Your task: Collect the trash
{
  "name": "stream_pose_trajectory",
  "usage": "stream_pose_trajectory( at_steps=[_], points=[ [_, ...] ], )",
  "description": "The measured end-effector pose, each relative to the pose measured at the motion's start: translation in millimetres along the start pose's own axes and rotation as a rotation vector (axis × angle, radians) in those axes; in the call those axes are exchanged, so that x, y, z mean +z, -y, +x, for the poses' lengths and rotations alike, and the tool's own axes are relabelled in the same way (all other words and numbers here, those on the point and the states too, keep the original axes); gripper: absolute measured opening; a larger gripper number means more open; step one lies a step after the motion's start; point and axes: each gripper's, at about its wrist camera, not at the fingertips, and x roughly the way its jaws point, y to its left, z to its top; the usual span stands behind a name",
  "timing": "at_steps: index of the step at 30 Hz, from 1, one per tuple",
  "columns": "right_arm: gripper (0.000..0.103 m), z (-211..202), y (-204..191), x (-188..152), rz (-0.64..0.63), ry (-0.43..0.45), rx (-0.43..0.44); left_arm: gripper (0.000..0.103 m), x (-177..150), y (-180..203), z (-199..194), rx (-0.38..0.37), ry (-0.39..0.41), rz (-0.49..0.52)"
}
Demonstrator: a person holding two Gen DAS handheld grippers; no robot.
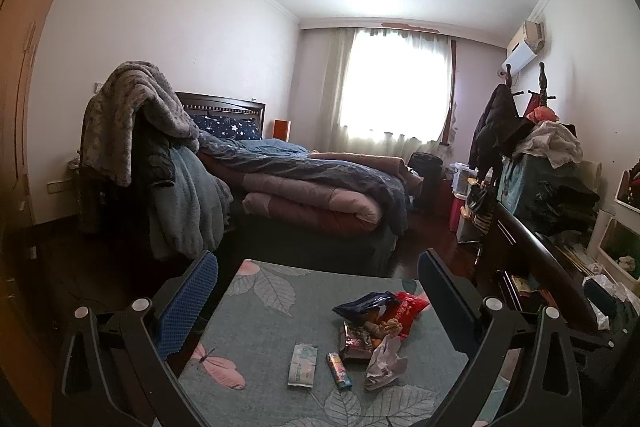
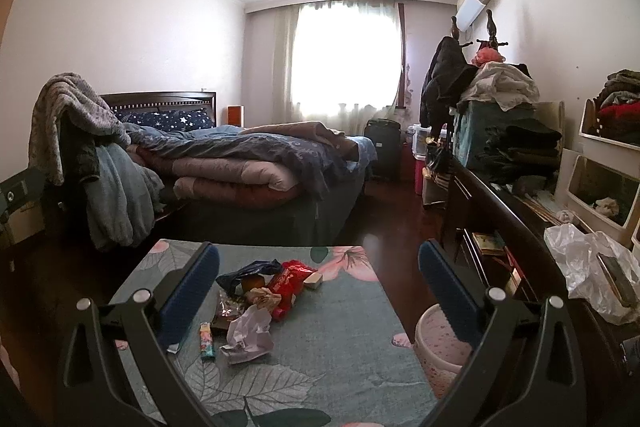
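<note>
A cluttered bedroom; on the leaf-print table (image 2: 340, 327) lies the trash: red bag (image 2: 288, 283), crumpled paper (image 2: 248, 337), small tube (image 2: 206, 341). Beside the table stands a pink bin (image 2: 436, 339), contents unclear. Left claw (image 1: 318, 301) and right claw (image 2: 320, 291) are spread, holding nothing.

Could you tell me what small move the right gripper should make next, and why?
Probably ease the right gripper forward and down toward the crumpled paper. Both grippers are open and empty above the table, the paper is the nearest loose piece in the trash pile, and the pink bin stands just off the table's right edge, a short carry away.
</note>
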Motion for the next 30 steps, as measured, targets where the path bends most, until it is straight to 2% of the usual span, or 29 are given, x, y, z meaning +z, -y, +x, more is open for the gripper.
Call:
stream_pose_trajectory(
  at_steps=[30],
  points=[
    [0.100,-2.6,-6.3,1.3,-0.018,-0.001,0.015,0.099,-6.7,-1.8,1.3,0.012,-0.007,-0.011]
  ],
)
